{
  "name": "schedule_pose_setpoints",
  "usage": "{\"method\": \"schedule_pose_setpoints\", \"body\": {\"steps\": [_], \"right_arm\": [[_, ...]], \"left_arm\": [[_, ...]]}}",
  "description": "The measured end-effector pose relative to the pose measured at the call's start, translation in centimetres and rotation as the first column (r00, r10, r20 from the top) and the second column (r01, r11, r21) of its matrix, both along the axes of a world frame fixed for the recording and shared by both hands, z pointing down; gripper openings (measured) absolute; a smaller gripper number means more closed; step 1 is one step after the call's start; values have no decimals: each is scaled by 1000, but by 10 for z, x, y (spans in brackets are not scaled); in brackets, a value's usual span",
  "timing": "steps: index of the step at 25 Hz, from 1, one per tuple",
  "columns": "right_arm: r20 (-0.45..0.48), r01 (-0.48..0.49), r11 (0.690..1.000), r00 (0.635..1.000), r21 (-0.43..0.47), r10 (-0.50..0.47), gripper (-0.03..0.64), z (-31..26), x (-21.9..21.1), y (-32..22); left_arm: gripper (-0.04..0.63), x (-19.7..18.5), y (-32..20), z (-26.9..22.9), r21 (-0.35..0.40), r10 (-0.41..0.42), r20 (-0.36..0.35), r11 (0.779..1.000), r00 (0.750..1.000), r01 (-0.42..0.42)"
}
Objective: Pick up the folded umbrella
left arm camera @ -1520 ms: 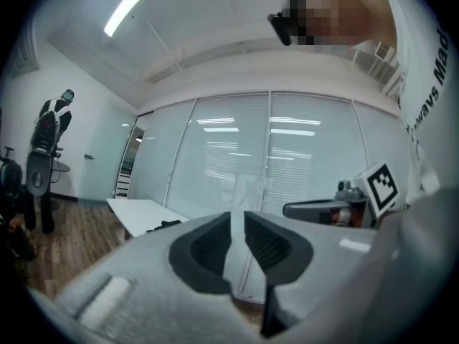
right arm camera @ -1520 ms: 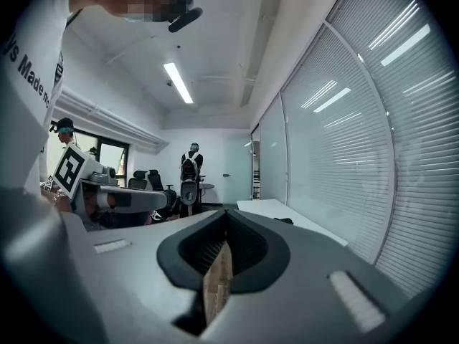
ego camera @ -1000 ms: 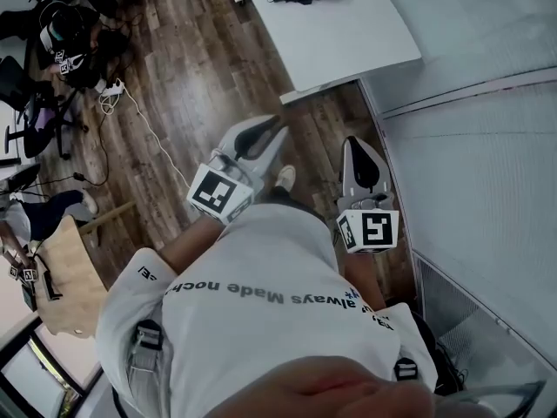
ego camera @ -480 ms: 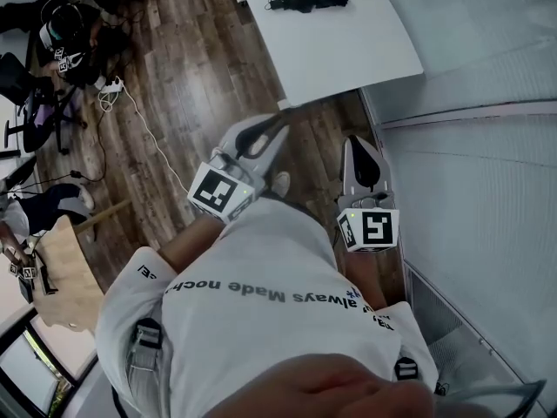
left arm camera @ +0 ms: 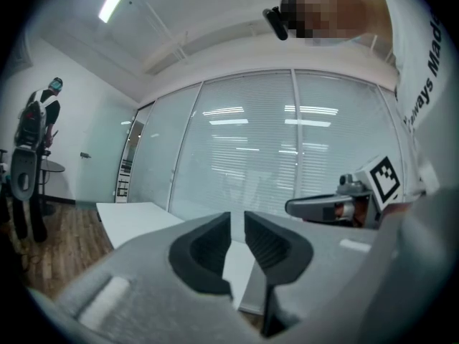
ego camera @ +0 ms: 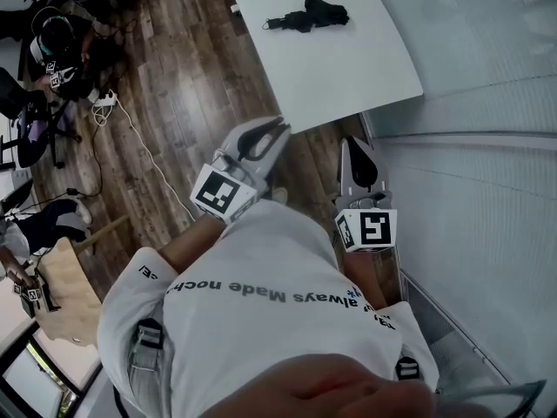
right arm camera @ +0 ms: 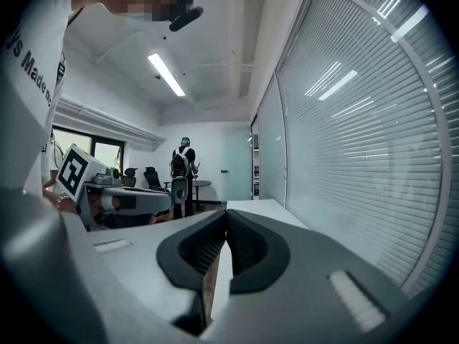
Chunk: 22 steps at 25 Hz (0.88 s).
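Note:
The folded black umbrella [ego camera: 306, 14] lies on the far part of a white table [ego camera: 348, 68] at the top of the head view. Both grippers are held level in front of the person's body, short of the table's near edge and well away from the umbrella. My left gripper [ego camera: 278, 130] is shut and holds nothing; its tips [left arm camera: 237, 217] point towards the table [left arm camera: 136, 221]. My right gripper [ego camera: 355, 143] is also shut and empty, its tips [right arm camera: 227, 213] meeting in front of the table's edge [right arm camera: 262, 208]. Neither gripper view shows the umbrella.
A glass wall with blinds [ego camera: 470, 146] runs along the right. A white cable [ego camera: 144, 129] trails over the wooden floor, with office chairs [ego camera: 35, 120] at the left and a wooden seat [ego camera: 65, 290] lower left. A person [right arm camera: 183, 170] stands at the far end.
The table and umbrella have slid lower and closer in the head view as the person walks towards them. Both grippers travel along, still shut and side by side.

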State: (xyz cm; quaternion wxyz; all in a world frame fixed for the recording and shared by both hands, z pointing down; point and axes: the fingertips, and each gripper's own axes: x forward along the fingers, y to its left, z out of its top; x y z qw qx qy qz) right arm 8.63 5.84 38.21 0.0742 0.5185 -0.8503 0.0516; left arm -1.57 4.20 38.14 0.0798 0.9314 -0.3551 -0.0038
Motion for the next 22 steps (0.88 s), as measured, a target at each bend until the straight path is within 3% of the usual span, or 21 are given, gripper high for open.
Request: {"method": "schedule_pose_setpoints", "body": {"steps": [7, 14, 22], "right_arm": [[-12, 17, 1000, 1000, 3, -17, 0, -2, -23, -101], [-23, 18, 1000, 1000, 23, -18, 1, -14, -49, -173], [-22, -17, 999, 1000, 27, 18, 0, -6, -42, -223]], "left_arm": [[60, -25, -104, -4, 8, -21, -9, 1000, 1000, 21], [60, -48, -171, -10, 19, -8, -11, 1000, 1000, 8], [60, -40, -226, -1, 23, 26, -3, 999, 1000, -26]]}}
